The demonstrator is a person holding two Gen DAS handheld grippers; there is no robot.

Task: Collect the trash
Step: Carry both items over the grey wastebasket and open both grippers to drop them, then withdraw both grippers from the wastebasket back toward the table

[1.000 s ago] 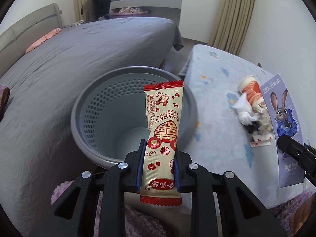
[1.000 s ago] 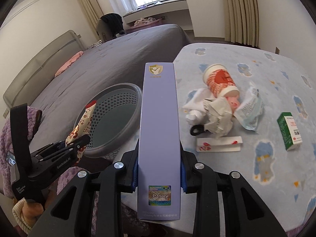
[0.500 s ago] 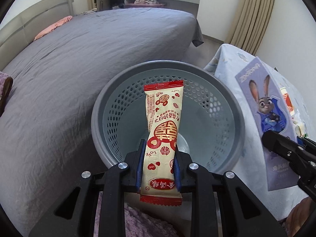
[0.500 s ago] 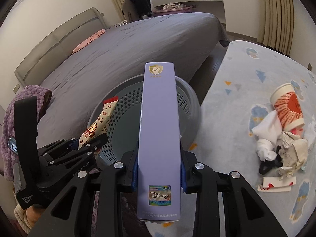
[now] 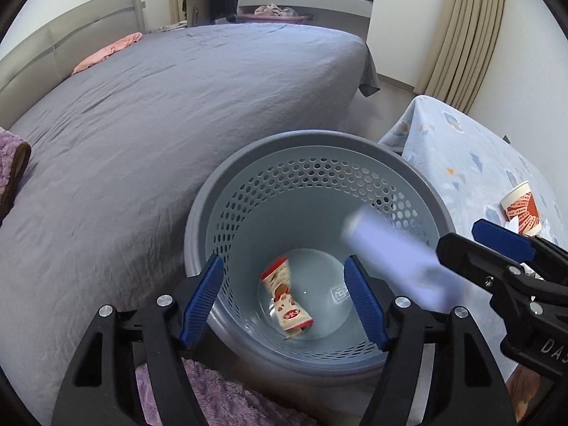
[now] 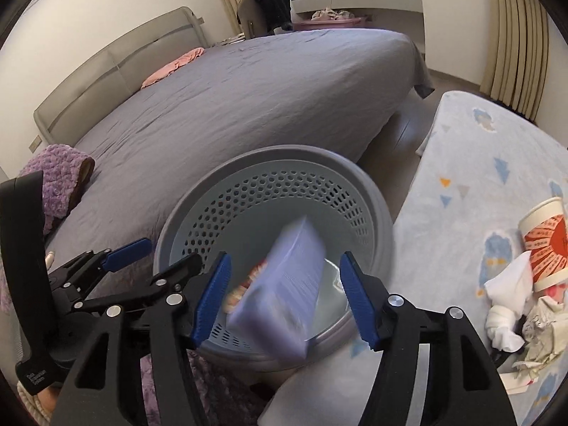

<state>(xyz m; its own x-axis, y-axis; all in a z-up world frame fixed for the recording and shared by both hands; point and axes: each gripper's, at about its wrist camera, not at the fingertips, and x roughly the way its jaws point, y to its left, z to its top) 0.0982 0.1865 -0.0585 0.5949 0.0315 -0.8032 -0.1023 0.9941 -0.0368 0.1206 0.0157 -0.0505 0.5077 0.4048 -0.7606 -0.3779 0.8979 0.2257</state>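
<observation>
A grey perforated waste basket (image 5: pixel 408 177) (image 6: pixel 376 198) stands between the bed and the table. The red and cream snack wrapper (image 5: pixel 285 300) lies on the basket's bottom. My left gripper (image 5: pixel 284 300) hangs over the basket with its jaws opening and nothing between them. The purple box (image 6: pixel 284 296) (image 5: pixel 397 254) is blurred and falling into the basket, free of the pads. My right gripper (image 6: pixel 284 294) is over the basket's near rim, jaws opening, and shows at the right edge of the left wrist view (image 5: pixel 497 248).
A grey bed (image 5: pixel 159 106) fills the left and far side. The table with a light blue patterned cloth (image 6: pixel 461 177) holds a red and white paper cup (image 6: pixel 546 245), crumpled white tissue (image 6: pixel 507 305) and paper scraps. A purple fluffy fabric (image 6: pixel 60 184) lies at the left.
Both grippers opened over the basket. The wrapper dropped to the basket's bottom, and the purple box left the right gripper and is falling in.
</observation>
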